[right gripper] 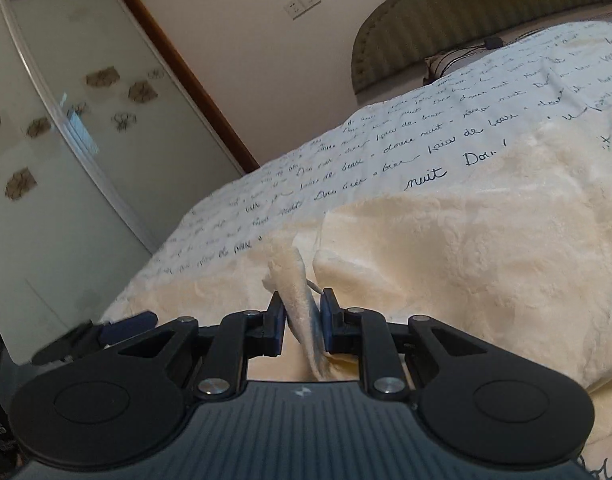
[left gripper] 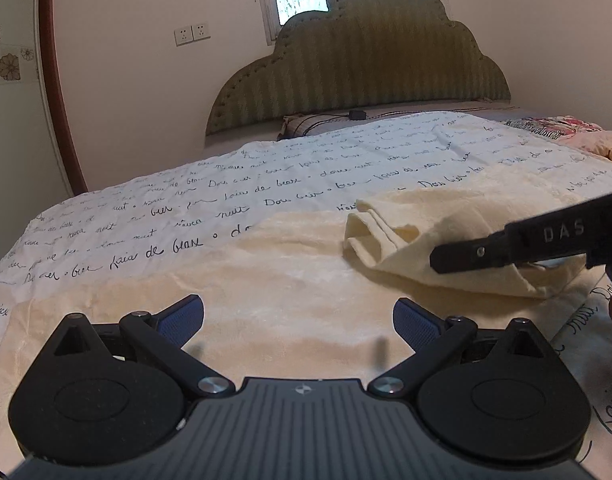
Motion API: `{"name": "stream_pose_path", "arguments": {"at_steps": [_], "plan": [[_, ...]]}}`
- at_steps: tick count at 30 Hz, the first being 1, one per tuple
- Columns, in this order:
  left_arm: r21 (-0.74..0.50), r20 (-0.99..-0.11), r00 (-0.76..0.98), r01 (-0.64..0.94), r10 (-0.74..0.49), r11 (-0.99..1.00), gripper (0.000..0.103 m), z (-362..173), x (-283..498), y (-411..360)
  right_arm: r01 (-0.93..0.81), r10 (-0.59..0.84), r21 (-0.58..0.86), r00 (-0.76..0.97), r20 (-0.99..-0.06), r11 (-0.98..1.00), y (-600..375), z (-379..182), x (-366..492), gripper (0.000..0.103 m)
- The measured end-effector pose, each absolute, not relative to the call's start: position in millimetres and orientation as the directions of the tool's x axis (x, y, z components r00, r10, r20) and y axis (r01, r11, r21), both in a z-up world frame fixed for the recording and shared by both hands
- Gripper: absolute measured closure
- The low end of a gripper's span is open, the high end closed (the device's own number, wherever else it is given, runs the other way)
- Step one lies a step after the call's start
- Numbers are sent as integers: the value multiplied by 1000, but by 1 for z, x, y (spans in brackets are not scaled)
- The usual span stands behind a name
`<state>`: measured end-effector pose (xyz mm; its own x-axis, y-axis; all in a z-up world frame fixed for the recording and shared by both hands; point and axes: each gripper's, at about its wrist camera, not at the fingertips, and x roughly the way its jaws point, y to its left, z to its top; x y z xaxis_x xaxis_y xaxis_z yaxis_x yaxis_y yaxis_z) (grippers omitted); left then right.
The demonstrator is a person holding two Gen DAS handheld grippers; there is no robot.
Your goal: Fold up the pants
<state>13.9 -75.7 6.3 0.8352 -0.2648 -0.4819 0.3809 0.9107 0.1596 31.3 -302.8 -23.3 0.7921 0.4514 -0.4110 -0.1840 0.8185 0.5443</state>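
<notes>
Plush cream pants (left gripper: 297,264) lie across the script-printed bedspread (left gripper: 265,168). Right hand-held gripper (right gripper: 303,320) pinches a fuzzy folded hem; left hand-held gripper (left gripper: 297,316) gapes empty near the bed's front edge.

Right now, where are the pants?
In both wrist views the cream pants lie on the script-printed bedspread, one edge pinched in the right gripper.

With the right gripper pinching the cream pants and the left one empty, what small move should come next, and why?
Probably carry the right gripper on across and lay the pinched fold flat on the cream pants. Its jaws are shut on a bunched strip, and the lifted part arches loosely above the spread fabric. The left gripper hangs open, holding nothing, over the flat part.
</notes>
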Motion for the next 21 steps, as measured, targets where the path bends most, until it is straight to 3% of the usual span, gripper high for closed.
{"name": "stream_pose_path", "arguments": {"at_steps": [3,7,8,10,14,18,20,21], "plan": [[127,-506,820,378,-268,917,1,5,16,-74,-188,437,471,747,-501,862,-290,-28,35,83],[121,-513,818,367,-258,923,1,7,20,-70,-207,433,430,724,-538,879,-285,-14,26,75],[124,-509,823,361,-253,924,1,9,20,-69,-235,456,437,726,-515,868,-288,-6,20,70],[123,-500,828,357,-253,926,1,16,21,-68,-283,478,447,772,-419,849,-308,13,0,69],[101,-474,834,368,-281,924,0,32,27,-79,-68,220,368,895,-387,927,-364,37,-33,69],[90,-492,808,418,-325,904,0,43,38,-105,162,-55,182,874,-483,970,-398,33,-57,63],[63,-501,784,455,-366,888,0,46,44,-120,170,-88,117,857,-508,978,-402,26,-73,43],[51,-499,777,469,-384,882,0,47,45,-126,158,-80,109,854,-514,981,-401,23,-80,41]]}}
